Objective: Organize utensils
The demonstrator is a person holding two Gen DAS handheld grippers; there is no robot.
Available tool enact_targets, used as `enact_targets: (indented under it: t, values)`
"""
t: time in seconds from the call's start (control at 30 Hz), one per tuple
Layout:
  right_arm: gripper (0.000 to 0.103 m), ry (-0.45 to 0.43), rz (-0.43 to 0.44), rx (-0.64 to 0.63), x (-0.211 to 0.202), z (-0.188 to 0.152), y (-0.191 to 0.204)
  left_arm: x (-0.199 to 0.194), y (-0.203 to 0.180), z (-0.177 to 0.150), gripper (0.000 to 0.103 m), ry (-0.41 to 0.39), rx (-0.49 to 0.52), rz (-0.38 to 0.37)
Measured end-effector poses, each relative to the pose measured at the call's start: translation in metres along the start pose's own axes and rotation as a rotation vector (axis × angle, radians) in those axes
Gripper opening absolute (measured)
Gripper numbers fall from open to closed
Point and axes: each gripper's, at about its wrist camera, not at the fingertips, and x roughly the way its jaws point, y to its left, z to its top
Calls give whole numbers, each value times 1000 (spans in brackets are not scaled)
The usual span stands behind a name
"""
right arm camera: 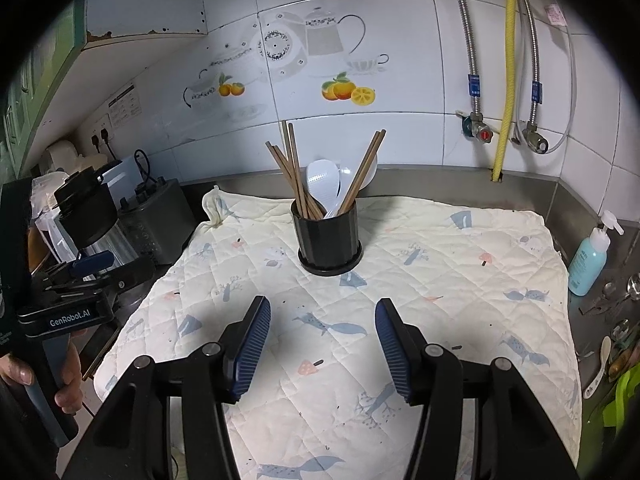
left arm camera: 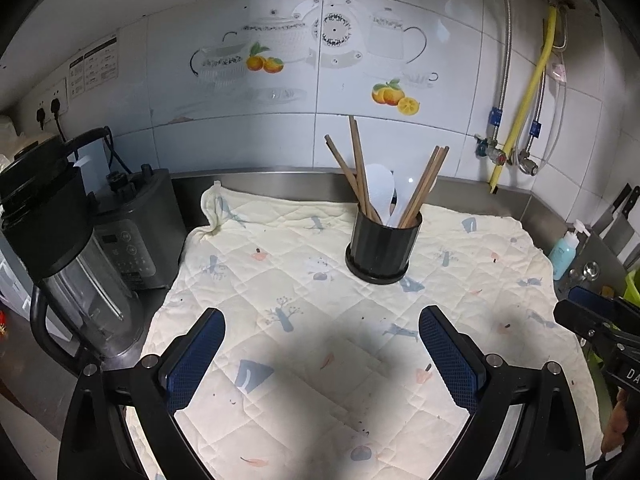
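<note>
A black utensil holder (left arm camera: 382, 250) stands upright on a quilted cream cloth (left arm camera: 280, 280). It holds several wooden chopsticks (left arm camera: 358, 168) and white plastic spoons (left arm camera: 380, 190). The holder also shows in the right wrist view (right arm camera: 328, 240), with the chopsticks (right arm camera: 294, 172) and spoons (right arm camera: 322, 184). My left gripper (left arm camera: 322, 320) is open and empty, hovering above the cloth in front of the holder. My right gripper (right arm camera: 322, 312) is open and empty, also short of the holder. Each gripper shows at the edge of the other's view.
A blender jug (left arm camera: 68, 248) and its base (left arm camera: 136, 224) stand left of the cloth. A blue soap bottle (right arm camera: 590, 260) stands at the right. Loose spoons and metal utensils (right arm camera: 612, 340) lie on the steel counter right of the cloth. Pipes and valves (right arm camera: 480, 128) run on the tiled wall.
</note>
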Motion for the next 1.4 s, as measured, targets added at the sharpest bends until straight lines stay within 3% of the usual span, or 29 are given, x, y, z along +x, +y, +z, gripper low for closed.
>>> enact_targets:
  t: [1.4]
  values:
    - [60, 19, 28, 30, 4, -4, -1, 7, 1, -14, 103, 52, 0, 21]
